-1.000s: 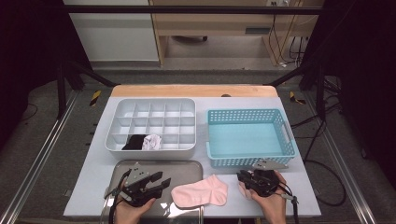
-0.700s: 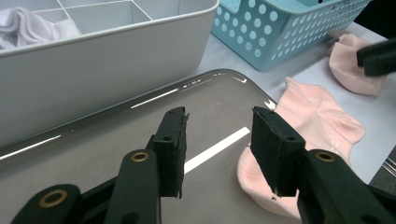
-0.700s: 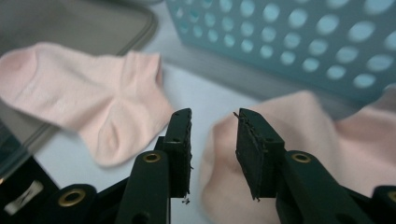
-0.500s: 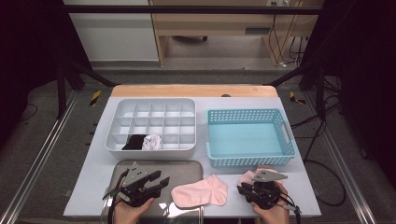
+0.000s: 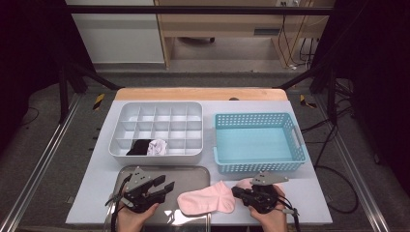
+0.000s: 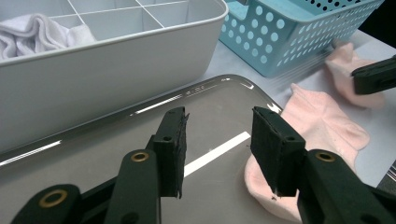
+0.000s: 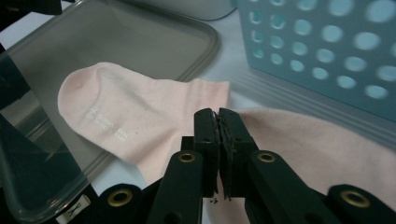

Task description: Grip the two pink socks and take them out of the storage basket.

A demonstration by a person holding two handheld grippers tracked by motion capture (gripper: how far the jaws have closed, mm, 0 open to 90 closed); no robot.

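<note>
White tabletop point(image 5: 309, 193) work looks barely begun: two socks already sit in the divided organizer point(image 5: 157, 129), while a pink sock point(image 5: 205, 199) lies half on the metal tray point(image 5: 188, 174). Left hand-held gripper point(image 6: 217, 149) gapes empty; right hand-held gripper point(image 7: 218, 140) is clenched above a second pink sock point(image 7: 308, 144), gripping nothing that I can make out.

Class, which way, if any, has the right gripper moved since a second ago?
Yes. The right gripper has turned and shifted slightly left, away from the blue basket corner and toward the pink sock.

Table point(image 5: 309, 193) bears organizer point(image 5: 157, 152), basket point(image 5: 258, 166), tray point(image 5: 193, 175), socks point(image 5: 208, 200).
</note>
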